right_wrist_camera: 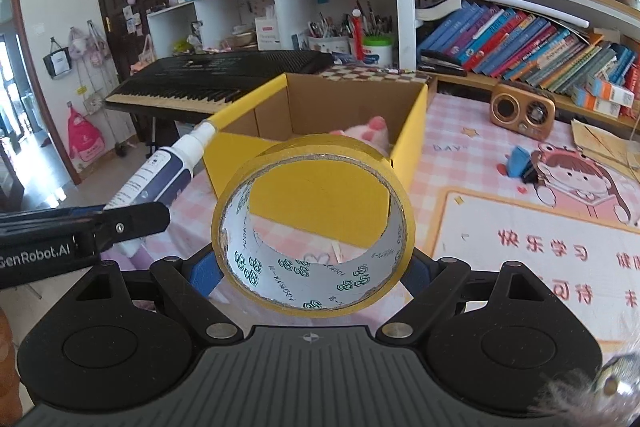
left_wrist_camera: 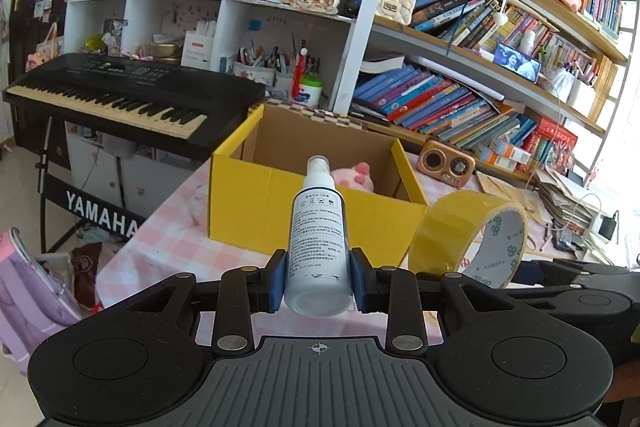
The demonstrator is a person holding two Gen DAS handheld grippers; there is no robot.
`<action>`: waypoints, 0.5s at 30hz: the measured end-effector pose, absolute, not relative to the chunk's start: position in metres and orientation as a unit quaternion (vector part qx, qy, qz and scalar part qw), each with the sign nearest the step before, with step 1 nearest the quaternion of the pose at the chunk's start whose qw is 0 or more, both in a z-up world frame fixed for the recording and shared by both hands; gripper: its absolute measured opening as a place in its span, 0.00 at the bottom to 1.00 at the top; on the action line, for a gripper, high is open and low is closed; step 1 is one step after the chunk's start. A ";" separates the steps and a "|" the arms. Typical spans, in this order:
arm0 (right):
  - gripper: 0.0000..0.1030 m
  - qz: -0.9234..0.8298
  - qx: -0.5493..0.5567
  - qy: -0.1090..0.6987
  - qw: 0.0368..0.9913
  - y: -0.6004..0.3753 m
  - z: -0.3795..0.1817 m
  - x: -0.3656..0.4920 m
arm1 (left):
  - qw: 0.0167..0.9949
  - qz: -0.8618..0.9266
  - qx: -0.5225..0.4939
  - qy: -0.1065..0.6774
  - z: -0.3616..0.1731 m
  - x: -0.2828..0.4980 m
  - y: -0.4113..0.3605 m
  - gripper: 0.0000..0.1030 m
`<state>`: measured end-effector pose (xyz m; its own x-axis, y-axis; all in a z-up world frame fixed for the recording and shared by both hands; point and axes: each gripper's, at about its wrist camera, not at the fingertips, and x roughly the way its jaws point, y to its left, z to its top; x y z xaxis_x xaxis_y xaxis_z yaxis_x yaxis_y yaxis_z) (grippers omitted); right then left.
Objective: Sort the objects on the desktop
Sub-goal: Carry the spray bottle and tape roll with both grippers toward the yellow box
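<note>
Left gripper [left_wrist_camera: 318, 283] clamps the white spray bottle [left_wrist_camera: 318, 227]; right gripper [right_wrist_camera: 314, 267] grasps the yellow tape roll [right_wrist_camera: 314, 223], both before the yellow cardboard box [right_wrist_camera: 412, 131].

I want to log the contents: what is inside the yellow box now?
A pink plush toy lies inside the yellow cardboard box. The front wall and the tape roll hide the box floor.

You see a white bottle [left_wrist_camera: 318, 247] with a navy band and small dark print, yellow tape [right_wrist_camera: 314, 223] whose white core carries green logos, a yellow box [left_wrist_camera: 316, 223] with brown inside, a pink-and-white checked tabletop [left_wrist_camera: 168, 243], and blue-padded black fingers [left_wrist_camera: 276, 283].
</note>
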<state>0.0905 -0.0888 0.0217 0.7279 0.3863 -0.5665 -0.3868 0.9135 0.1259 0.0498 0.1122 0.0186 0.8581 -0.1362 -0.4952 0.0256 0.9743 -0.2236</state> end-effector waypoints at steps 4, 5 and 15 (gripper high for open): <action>0.84 0.212 0.004 0.303 0.929 -0.089 0.026 0.107 | 0.960 -0.034 -0.107 0.256 0.021 0.060 0.115 0.30; 0.84 0.213 0.004 0.303 0.929 -0.089 0.027 0.110 | 0.960 -0.032 -0.108 0.256 0.021 0.063 0.117 0.30; 0.84 0.228 0.003 0.295 0.928 -0.091 0.032 0.144 | 0.962 -0.023 -0.106 0.251 0.027 0.097 0.115 0.30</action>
